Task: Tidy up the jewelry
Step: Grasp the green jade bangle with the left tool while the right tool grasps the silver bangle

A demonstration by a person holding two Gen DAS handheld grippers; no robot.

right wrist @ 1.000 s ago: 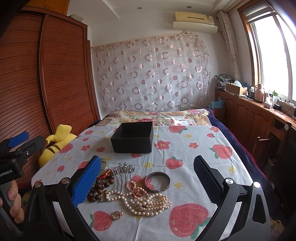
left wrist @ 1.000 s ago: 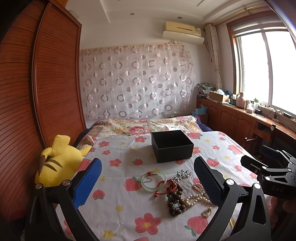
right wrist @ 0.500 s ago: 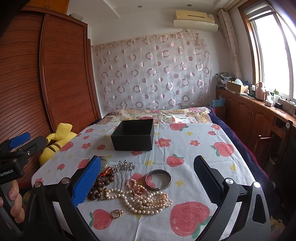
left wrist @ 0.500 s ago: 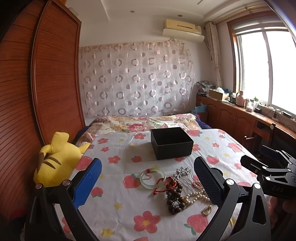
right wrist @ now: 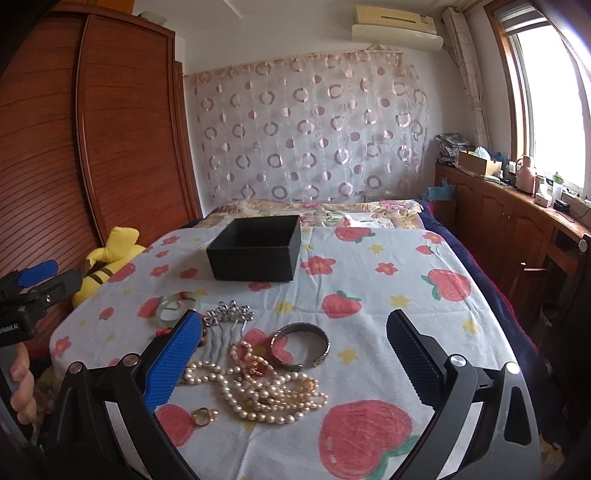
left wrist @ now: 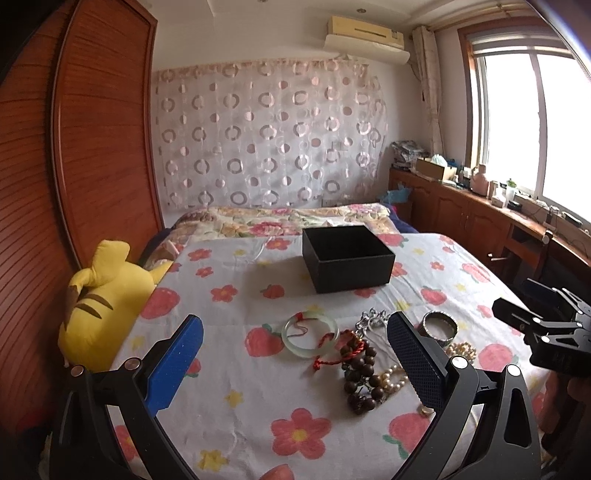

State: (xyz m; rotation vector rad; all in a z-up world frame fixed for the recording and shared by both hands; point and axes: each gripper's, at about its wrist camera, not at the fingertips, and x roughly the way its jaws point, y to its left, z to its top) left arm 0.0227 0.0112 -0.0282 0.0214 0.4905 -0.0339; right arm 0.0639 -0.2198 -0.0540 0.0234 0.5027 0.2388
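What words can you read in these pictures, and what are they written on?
"...ndobot.AI", start cut off: on the left claw's body, in the right wrist view.
Air conditioner: no readable brand.
Black box: no writing shows.
Bottles on the window counter: labels too small to read.

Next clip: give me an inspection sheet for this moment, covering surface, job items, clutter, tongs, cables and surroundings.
Surface: bed sheet with strawberry and flower print, lightly creased.
Job's things: black box, open; no jewelry visible inside. Nearer the cameras lie a green bangle, hairpins, metal bangle, pearl necklace, wooden beads and gold ring, all on the sheet.
Clutter: yellow plush toy at the bed's left edge.
Tongs: left tongs open, holding nothing; right tongs open, holding nothing.
Cables: wires on the counter under the window, too small to trace.
Surroundings: wardrobe, curtain, air conditioner.
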